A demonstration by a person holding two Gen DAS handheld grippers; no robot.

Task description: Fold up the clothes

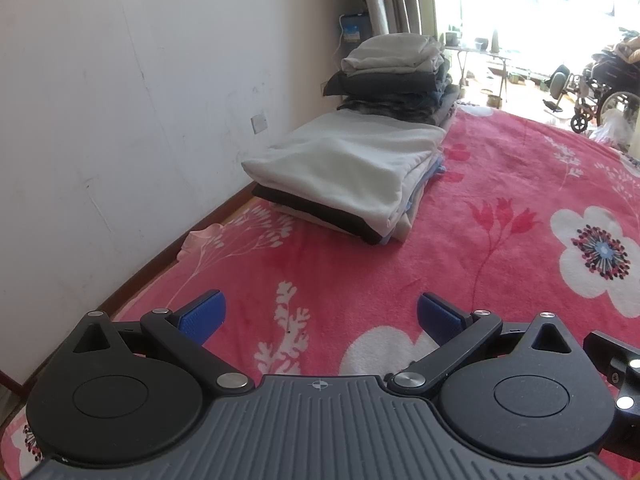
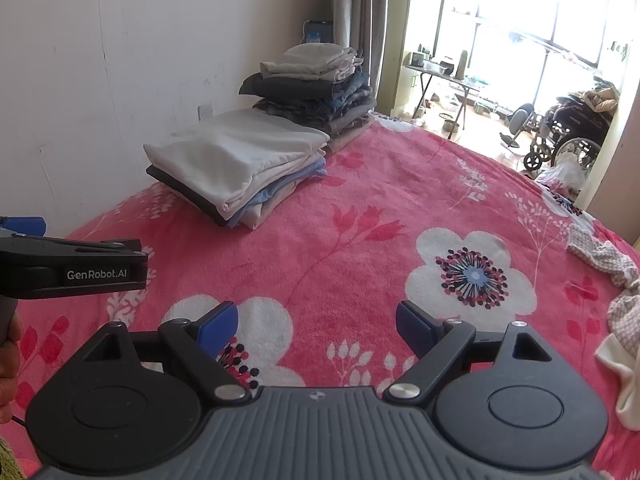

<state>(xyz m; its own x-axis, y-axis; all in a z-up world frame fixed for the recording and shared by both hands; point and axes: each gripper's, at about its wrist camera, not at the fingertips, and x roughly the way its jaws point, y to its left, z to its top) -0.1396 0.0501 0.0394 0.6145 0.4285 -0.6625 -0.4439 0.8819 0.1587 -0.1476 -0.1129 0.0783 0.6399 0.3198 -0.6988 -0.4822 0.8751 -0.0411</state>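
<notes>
Two stacks of folded clothes stand by the wall on a pink flowered blanket (image 1: 500, 184). The near stack (image 1: 348, 172) has a white garment on top; the far stack (image 1: 400, 80) is taller, dark with a grey top. In the right wrist view they are the near stack (image 2: 240, 168) and far stack (image 2: 316, 88). An unfolded checked and cream garment (image 2: 616, 308) lies crumpled at the right edge. My left gripper (image 1: 322, 316) hovers open over bare blanket, nothing between its blue pads. My right gripper (image 2: 316, 326) is open too, above the blanket (image 2: 360, 216). The left gripper's body (image 2: 72, 268) shows at the left.
A white wall (image 1: 120, 100) runs along the left with a wooden skirting. Beyond the bed are curtains, a folding table (image 2: 448, 76) and a wheelchair (image 2: 568, 132) in a bright room. A hand (image 2: 8, 360) shows at the left edge.
</notes>
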